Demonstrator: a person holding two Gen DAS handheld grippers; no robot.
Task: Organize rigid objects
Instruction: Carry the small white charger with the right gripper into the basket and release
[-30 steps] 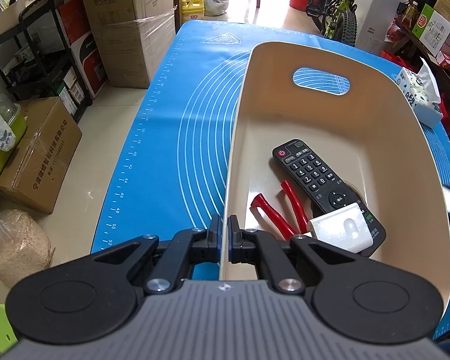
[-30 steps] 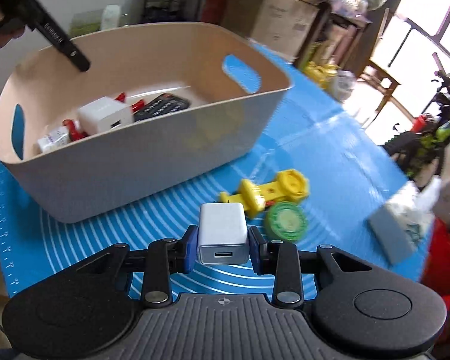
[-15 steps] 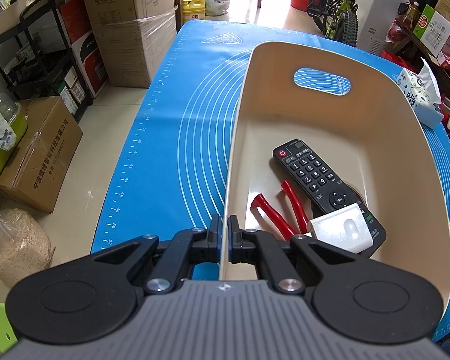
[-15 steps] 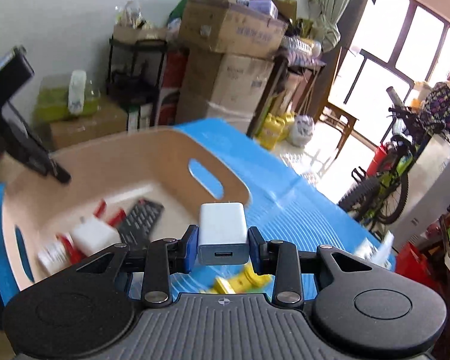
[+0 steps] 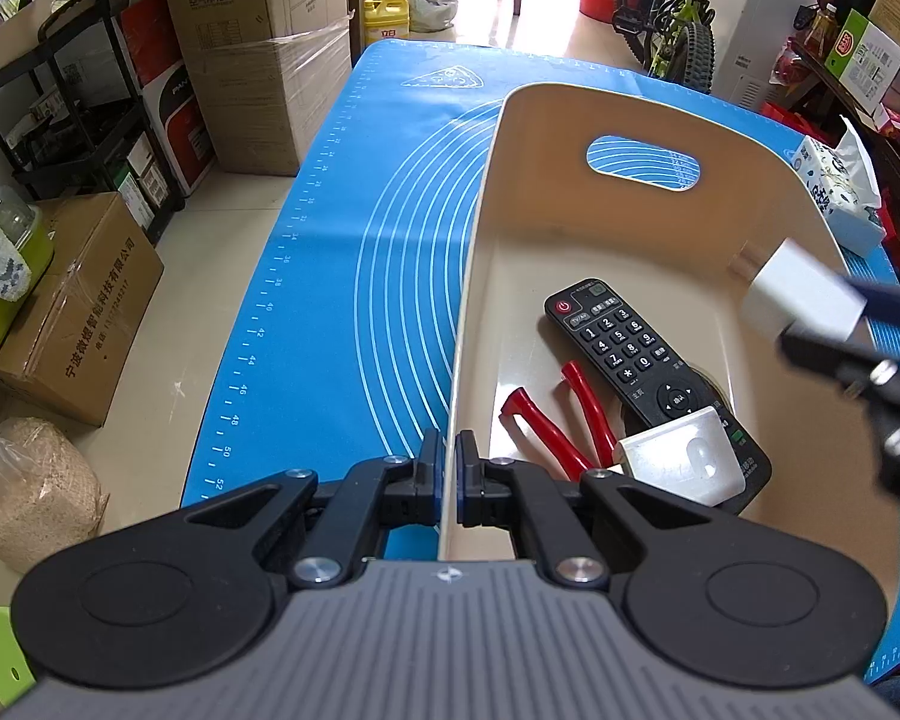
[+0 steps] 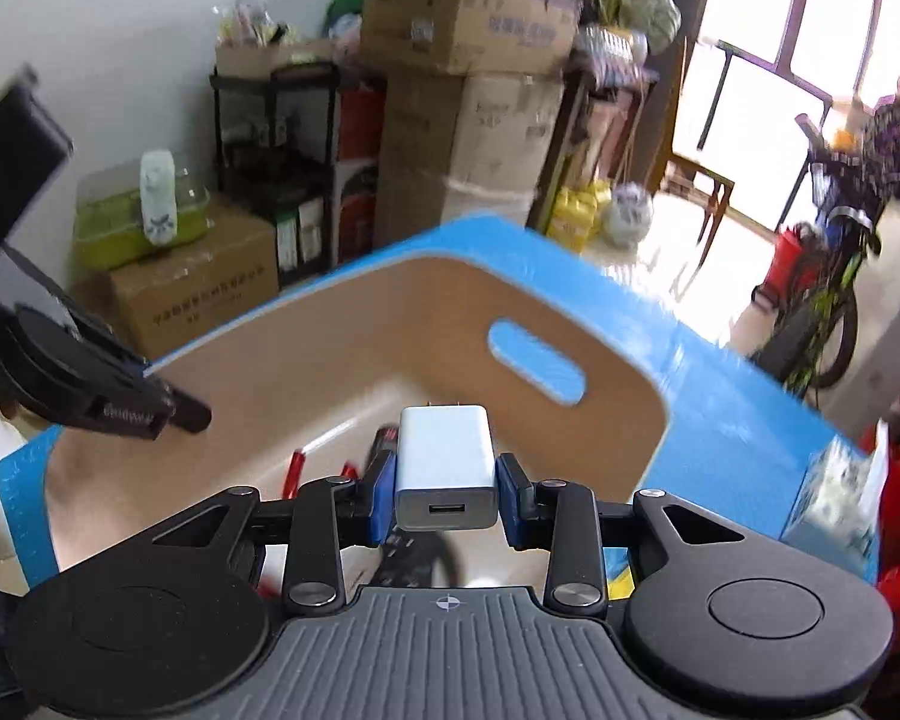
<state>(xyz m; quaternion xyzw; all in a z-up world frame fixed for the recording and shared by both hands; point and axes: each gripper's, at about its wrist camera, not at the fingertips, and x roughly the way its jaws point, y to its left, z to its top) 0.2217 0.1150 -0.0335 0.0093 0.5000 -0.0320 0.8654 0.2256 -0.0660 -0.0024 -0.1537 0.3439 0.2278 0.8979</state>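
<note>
Our right gripper (image 6: 447, 495) squeezes a white charger (image 6: 447, 468) between its blue pads, up in the air over the tan bin (image 5: 660, 114). The charger's long side runs away from us, its prongs point forward toward the bin's far wall, and its plug hole faces us. Our left gripper (image 5: 449, 474) is pinched tight on the bin's near wall.

In the bin lie a black remote (image 5: 636, 360), red-handled pliers (image 5: 561, 420) and a white plug (image 5: 681, 462).

The bin sits on a blue mat (image 5: 360, 228) with white curved lines and ruler numbers like 40 and 50. Around the table we see brown boxes (image 5: 258, 48) with Chinese writing, a black shelf (image 5: 78, 96) and a bike (image 5: 672, 18).
</note>
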